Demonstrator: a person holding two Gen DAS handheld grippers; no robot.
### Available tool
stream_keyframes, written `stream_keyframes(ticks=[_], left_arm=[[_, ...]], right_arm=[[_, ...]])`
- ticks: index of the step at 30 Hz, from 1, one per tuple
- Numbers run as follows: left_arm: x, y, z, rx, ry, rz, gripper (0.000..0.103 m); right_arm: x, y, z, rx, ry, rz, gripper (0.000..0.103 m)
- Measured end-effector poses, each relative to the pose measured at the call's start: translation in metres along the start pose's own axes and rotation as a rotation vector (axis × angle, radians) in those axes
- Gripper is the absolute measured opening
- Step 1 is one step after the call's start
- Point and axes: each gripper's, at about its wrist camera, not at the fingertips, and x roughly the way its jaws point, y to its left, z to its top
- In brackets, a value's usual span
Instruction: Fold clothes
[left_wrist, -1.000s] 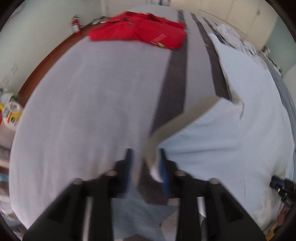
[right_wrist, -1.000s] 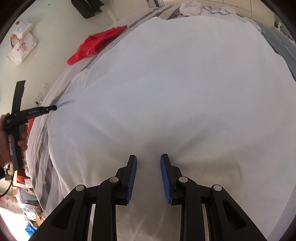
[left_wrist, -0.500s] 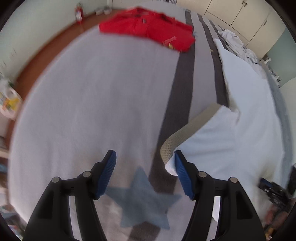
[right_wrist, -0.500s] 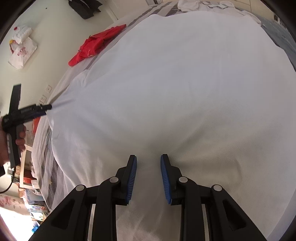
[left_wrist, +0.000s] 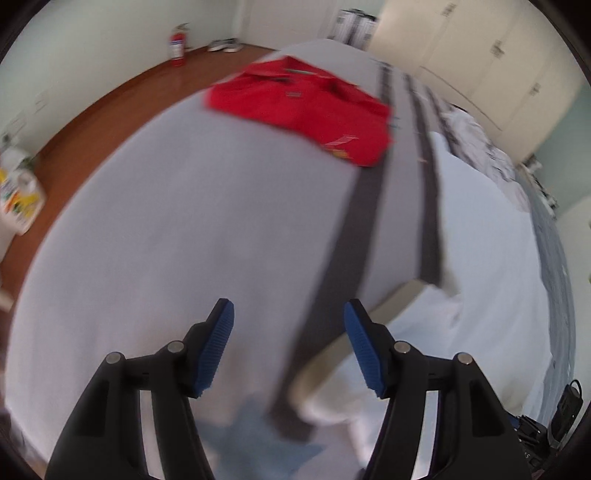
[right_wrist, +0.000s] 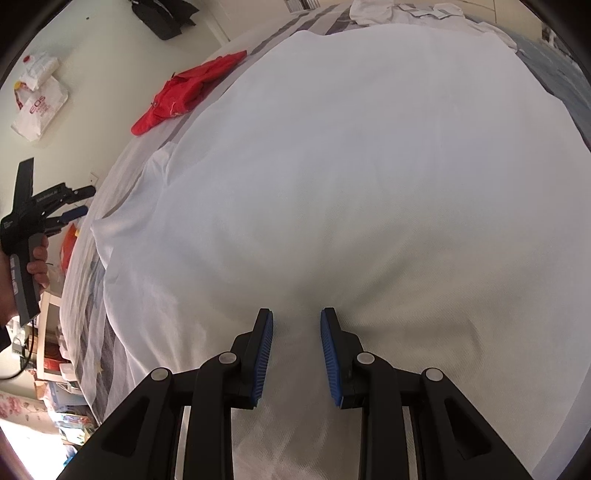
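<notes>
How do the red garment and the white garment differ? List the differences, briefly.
The red garment lies bunched and compact; the white garment is spread wide. The red garment is untouched, far up the bed; the white garment puckers between the right gripper's jaws. Both rest on the grey striped bedcover.

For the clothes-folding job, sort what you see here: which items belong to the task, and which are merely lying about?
Belongs to the job:
white garment
red garment
left gripper
right gripper

Lying about:
fire extinguisher
shoes
printed plastic bag
</notes>
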Motion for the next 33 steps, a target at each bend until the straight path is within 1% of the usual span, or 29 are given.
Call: stream_keyframes(ticks=[3,5,8,10,11,12,14,15,16,17,19,20,22,24,25,28,29,30,31,32,33], left_arm=[[0.018,-0.035,0.01,0.077,0.019,-0.068,0.057],[0.031,-0.053,0.015,0.123,0.046,-0.1,0.057],[0.057,-0.072,0.018,0.174,0.123,-0.133,0.057],[0.07,-0.081,0.015,0.218,0.164,-0.132,0.054],[0.073,-0.084,0.014,0.242,0.165,-0.125,0.046],[0.073,-0.088,0.013,0.26,0.165,-0.125,0.032],[0.071,-0.093,0.014,0.289,0.161,-0.139,0.014],[0.068,-0.096,0.014,0.301,0.152,-0.136,0.007],[0.064,-0.097,0.014,0.311,0.134,-0.116,0.004],[0.058,-0.096,0.014,0.316,0.109,-0.087,0.003],[0.045,-0.089,0.019,0.286,0.062,-0.055,0.003],[0.043,-0.082,0.021,0.261,0.052,-0.043,0.0],[0.044,-0.069,0.025,0.21,0.059,-0.032,0.0],[0.045,-0.065,0.026,0.187,0.086,-0.101,0.0],[0.044,-0.067,0.026,0.188,0.095,-0.131,0.0],[0.04,-0.081,0.02,0.247,0.097,-0.171,0.003],[0.044,-0.083,0.024,0.263,0.106,-0.174,0.008],[0.049,-0.085,0.027,0.275,0.119,-0.171,0.02],[0.054,-0.087,0.026,0.282,0.136,-0.164,0.029],[0.058,-0.089,0.025,0.287,0.154,-0.154,0.042],[0.061,-0.09,0.023,0.289,0.164,-0.156,0.043]], right_arm=[[-0.006,0.001,0.01,-0.004,-0.032,-0.019,0.024],[-0.008,-0.004,0.017,0.001,-0.049,-0.035,0.024],[-0.007,-0.016,0.028,0.024,-0.067,-0.064,0.024],[-0.008,-0.025,0.034,0.041,-0.081,-0.082,0.024],[-0.007,-0.03,0.036,0.049,-0.085,-0.088,0.024],[-0.006,-0.033,0.038,0.055,-0.086,-0.089,0.024],[-0.004,-0.04,0.041,0.066,-0.088,-0.092,0.024],[-0.004,-0.041,0.042,0.069,-0.088,-0.093,0.024],[-0.003,-0.041,0.041,0.069,-0.087,-0.094,0.024],[-0.003,-0.04,0.041,0.069,-0.086,-0.094,0.024],[-0.002,-0.039,0.04,0.068,-0.085,-0.095,0.024],[-0.002,-0.039,0.04,0.068,-0.084,-0.096,0.024],[-0.001,-0.038,0.039,0.067,-0.083,-0.097,0.024],[-0.001,-0.037,0.038,0.067,-0.082,-0.098,0.024],[0.0,-0.037,0.037,0.066,-0.082,-0.098,0.024],[-0.002,-0.038,0.038,0.077,-0.084,-0.093,0.024],[-0.003,-0.038,0.039,0.081,-0.085,-0.093,0.024],[-0.004,-0.038,0.039,0.083,-0.087,-0.096,0.024],[-0.005,-0.037,0.038,0.083,-0.09,-0.099,0.024],[-0.006,-0.036,0.037,0.083,-0.092,-0.1,0.024],[-0.007,-0.036,0.037,0.084,-0.093,-0.101,0.024]])
